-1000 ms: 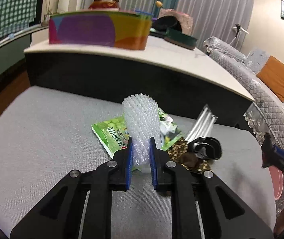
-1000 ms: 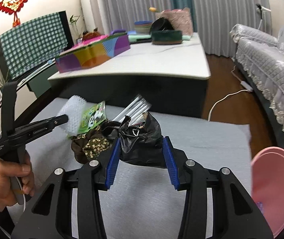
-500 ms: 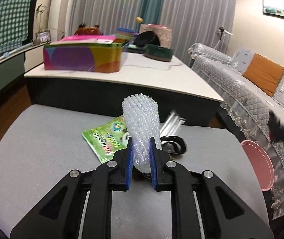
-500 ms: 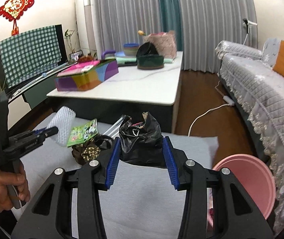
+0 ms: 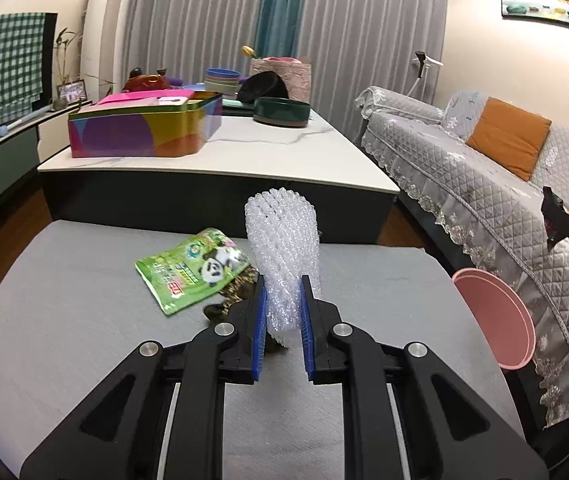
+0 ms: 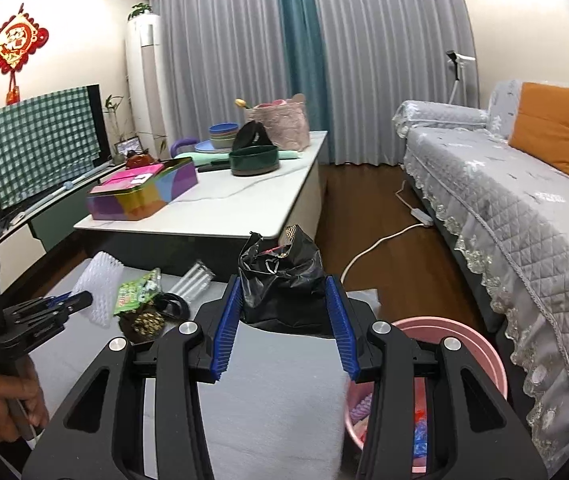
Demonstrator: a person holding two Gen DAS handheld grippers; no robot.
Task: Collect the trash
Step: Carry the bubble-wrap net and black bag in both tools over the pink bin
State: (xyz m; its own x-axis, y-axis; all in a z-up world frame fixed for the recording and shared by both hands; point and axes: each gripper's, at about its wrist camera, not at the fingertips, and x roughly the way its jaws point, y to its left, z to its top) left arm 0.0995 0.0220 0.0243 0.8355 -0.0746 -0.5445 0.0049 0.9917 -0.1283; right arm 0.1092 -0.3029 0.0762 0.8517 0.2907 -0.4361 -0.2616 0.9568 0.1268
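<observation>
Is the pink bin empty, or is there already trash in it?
Not empty. The right wrist view looks into the pink bin, and pink, red and blue scraps lie at its bottom. How full it is cannot be told, since the claw hides much of the inside.

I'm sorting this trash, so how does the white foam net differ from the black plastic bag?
The foam net is white, meshed and upright in the left gripper; the black bag is glossy, crumpled and bulkier in the right gripper, forcing its jaws wider. Both are gripped and off the surface.
</observation>
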